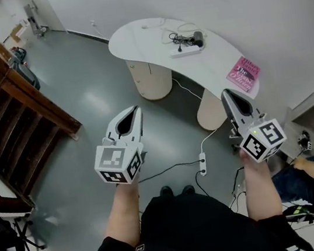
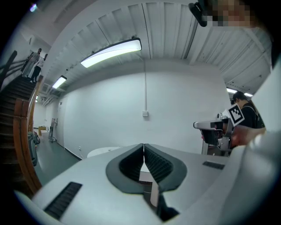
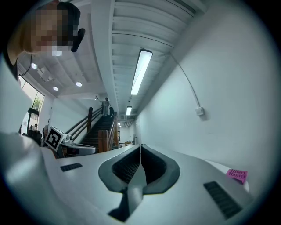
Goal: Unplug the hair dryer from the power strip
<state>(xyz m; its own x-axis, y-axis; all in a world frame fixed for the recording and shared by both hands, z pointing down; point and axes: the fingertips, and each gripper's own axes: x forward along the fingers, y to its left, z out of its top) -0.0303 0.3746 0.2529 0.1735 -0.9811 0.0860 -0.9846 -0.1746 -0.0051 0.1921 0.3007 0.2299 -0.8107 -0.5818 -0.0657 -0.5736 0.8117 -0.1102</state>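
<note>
Pointing toward the far table, left gripper and right gripper hang pinched together, empty; the hair dryer, apparently plugged into the power strip there, lies nearer the right.

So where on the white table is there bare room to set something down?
The left end of the table, beside the power strip, is bare, as is the stretch between strip and pink book. Crowded around the hair dryer and coiled cord.

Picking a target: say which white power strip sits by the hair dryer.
The strip on the curved white table; the other strip lies on the grey floor.
</note>
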